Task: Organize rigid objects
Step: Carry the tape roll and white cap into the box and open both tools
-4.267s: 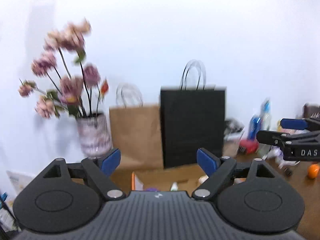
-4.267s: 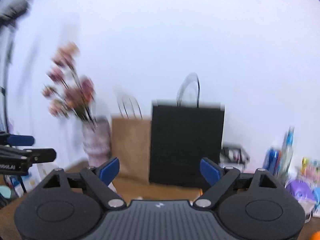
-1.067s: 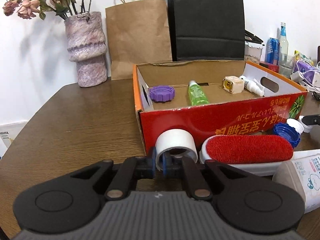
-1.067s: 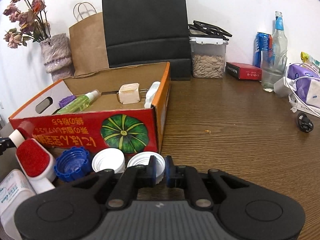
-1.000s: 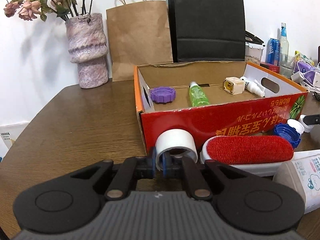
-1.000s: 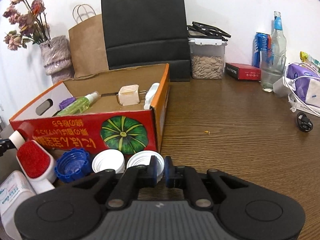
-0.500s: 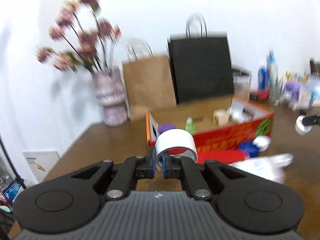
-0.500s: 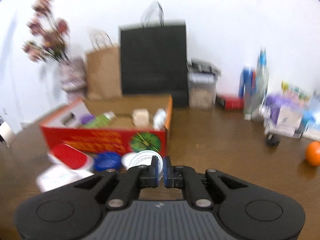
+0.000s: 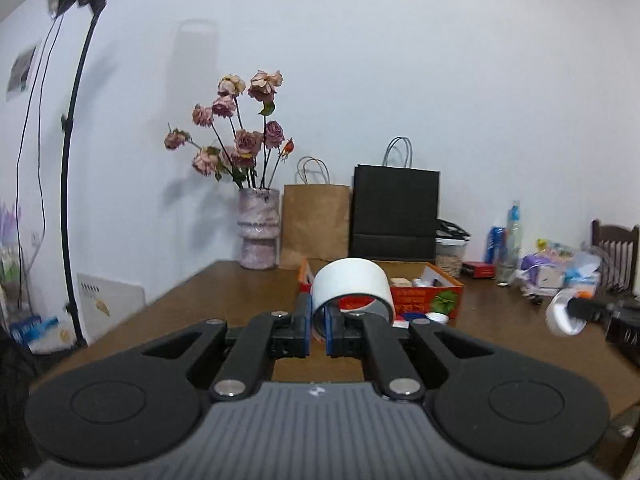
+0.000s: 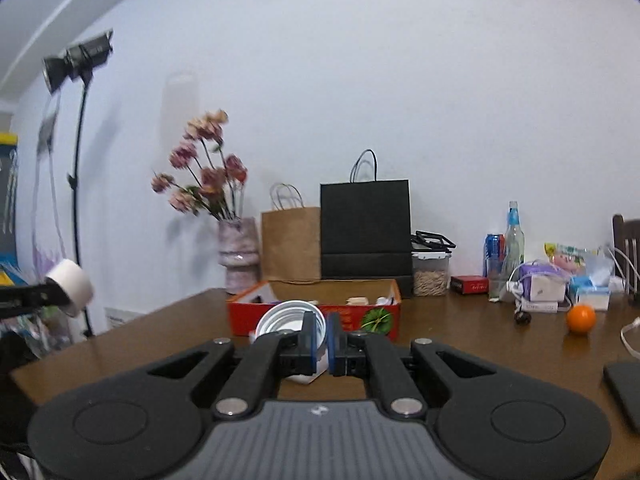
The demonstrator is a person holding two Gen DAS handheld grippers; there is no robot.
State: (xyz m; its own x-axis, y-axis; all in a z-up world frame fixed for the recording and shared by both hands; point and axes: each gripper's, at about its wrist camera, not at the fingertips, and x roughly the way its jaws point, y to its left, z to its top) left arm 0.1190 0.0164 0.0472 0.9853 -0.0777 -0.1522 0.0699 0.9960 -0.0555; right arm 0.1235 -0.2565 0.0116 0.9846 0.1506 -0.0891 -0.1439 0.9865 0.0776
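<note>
Right wrist: white lid [image 10: 289, 320] half behind gripper [image 10: 319, 338]

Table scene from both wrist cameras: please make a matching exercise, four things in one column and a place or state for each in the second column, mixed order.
Things:
1. white tape roll
2. white lid
3. orange fruit
4. dried flowers

Places or states:
A. standing in the vase
B. clamped in the right gripper
C. lying on the table
D. clamped in the left gripper

Pairs: 1-D, 2-B, 3-C, 4-A
</note>
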